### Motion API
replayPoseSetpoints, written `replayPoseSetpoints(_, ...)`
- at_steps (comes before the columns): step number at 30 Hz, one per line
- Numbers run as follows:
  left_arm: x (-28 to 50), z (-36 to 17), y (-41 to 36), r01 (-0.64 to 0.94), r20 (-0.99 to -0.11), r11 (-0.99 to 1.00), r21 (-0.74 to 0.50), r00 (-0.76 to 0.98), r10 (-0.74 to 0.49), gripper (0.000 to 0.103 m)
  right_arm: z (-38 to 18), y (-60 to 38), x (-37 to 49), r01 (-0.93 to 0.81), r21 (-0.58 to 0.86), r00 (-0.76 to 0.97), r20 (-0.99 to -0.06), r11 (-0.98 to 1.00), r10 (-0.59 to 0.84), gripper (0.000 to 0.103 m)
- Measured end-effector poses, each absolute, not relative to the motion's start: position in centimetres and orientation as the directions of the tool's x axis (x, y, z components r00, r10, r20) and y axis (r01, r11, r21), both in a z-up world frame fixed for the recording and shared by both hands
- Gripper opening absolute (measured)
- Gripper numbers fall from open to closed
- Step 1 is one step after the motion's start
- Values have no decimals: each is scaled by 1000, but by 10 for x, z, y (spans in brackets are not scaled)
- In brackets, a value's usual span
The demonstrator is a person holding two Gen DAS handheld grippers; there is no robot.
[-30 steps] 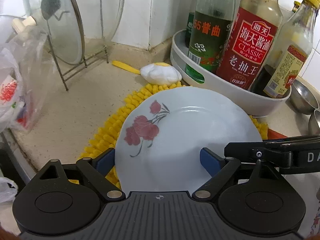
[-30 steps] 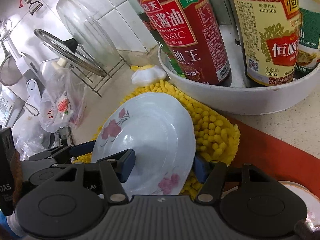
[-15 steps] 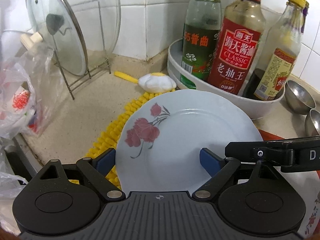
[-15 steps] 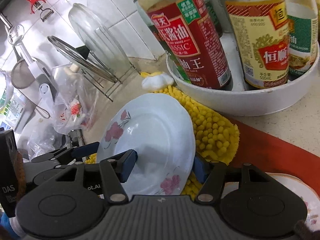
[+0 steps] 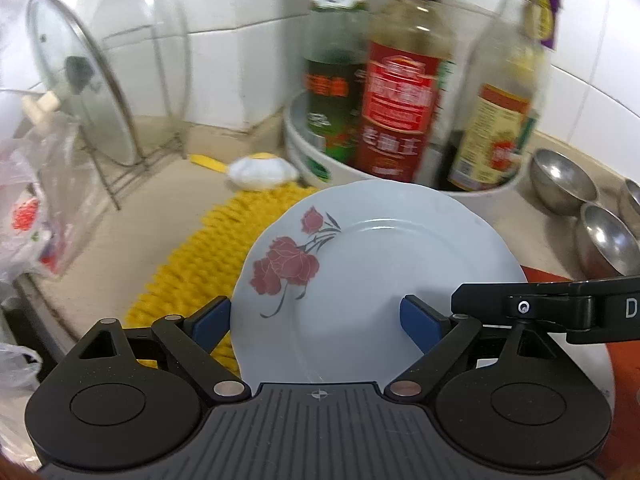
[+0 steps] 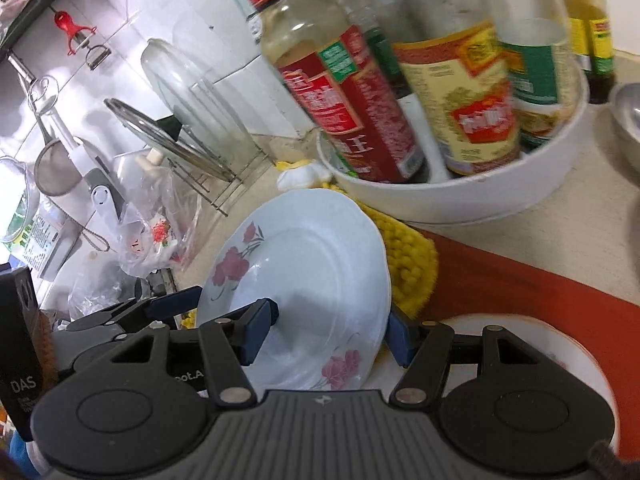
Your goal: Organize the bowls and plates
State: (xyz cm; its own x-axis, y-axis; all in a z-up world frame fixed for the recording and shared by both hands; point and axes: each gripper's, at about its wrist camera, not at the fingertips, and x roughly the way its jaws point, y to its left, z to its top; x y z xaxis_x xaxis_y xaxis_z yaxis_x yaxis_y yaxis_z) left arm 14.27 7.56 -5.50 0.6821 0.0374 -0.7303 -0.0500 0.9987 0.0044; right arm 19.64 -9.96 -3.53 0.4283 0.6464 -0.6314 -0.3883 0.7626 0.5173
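Observation:
A white plate (image 5: 380,264) with red flowers hangs tilted above the yellow mat (image 5: 192,268), held from two sides. My left gripper (image 5: 316,318) is shut on its left part, one blue pad under the rim and the other on the top face. My right gripper (image 6: 330,328) is shut on the same plate (image 6: 312,264), its left pad on the face and its right pad behind the rim. Another flowered plate (image 6: 560,344) lies on the red mat (image 6: 520,280) under my right gripper. Steel bowls (image 5: 564,186) sit at the right.
A white round tray (image 5: 472,196) full of tall sauce bottles stands just behind the plate. Glass lids (image 5: 84,80) lean in a wire rack at the back left. Plastic bags (image 5: 28,208) crowd the left counter edge. A white and yellow egg-shaped scrubber (image 5: 260,170) lies by the mat.
Both grippers have drawn back and slightly up together with the plate. The bottles and tray look farther off, and more of the steel bowls has come into view.

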Motion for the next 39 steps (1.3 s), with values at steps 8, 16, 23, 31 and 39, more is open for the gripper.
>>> replayPoseSetpoints(8,138,-64,31,40,-754,999,-6,657,-30,94,-40,-148,177,-301,528,460,-649,794,606,58)
replayPoseSetpoints(16,130,-70,-5,98,-769,995,-1,636,-63,94,-46,-189,158,-228,534,477,-668,814,571,58)
replayPoseSetpoints(23,127,-78,-22,116,-787,993,3,614,-69,94,-51,-210,146,-199,540,469,-680,818,564,58)
replayPoseSetpoints(31,120,-81,-24,116,-796,993,-26,598,-91,94,-53,-219,141,-206,533,454,-691,821,562,58)
replayPoseSetpoints(39,115,-75,-29,149,-784,989,-10,613,-100,91,-47,-217,133,-259,476,450,-711,841,541,65)
